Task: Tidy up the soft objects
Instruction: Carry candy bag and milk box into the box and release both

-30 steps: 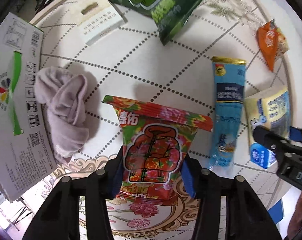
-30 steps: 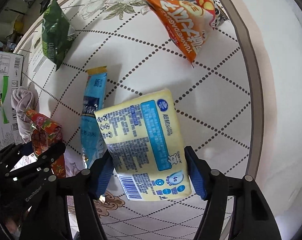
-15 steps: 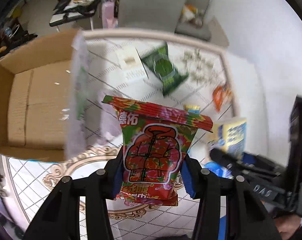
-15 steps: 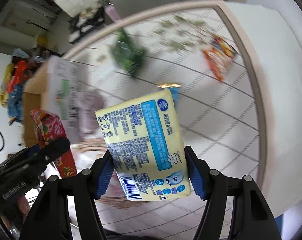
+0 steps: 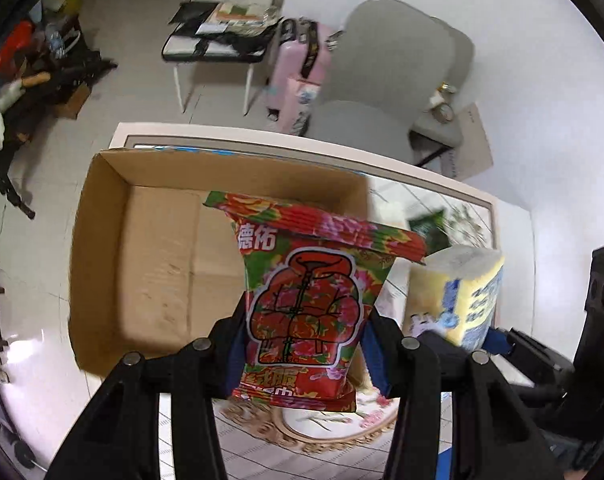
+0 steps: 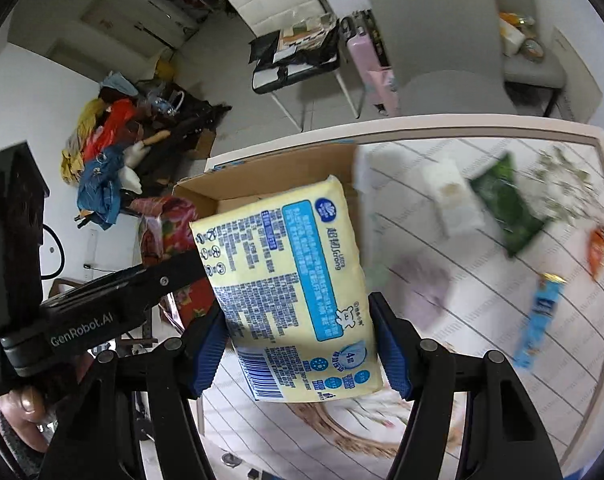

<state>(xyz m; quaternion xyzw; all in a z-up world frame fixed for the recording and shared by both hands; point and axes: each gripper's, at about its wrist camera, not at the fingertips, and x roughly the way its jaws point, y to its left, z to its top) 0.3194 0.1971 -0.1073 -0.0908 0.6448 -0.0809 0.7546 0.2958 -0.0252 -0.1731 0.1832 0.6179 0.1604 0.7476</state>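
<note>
Claws (image 5: 304,346) (image 6: 302,344) clamped on packs (image 5: 306,304) (image 6: 289,288).

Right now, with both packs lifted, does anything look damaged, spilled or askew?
Nothing stands out. The red floral pack and the yellow tissue pack sit intact in the left tool and right tool, over the open cardboard box. Table items are motion-blurred.

The red floral packet (image 5: 306,312) is glossy printed film, crinkled along its sealed top. The yellow tissue pack (image 6: 293,292) is smooth soft plastic wrap with a slight sheen. At centre left of the left wrist frame, the cardboard box (image 5: 157,264) is matt brown, faintly scuffed. Blue ribbed rubbery pads (image 6: 394,356) line matt black plastic fingers
</note>
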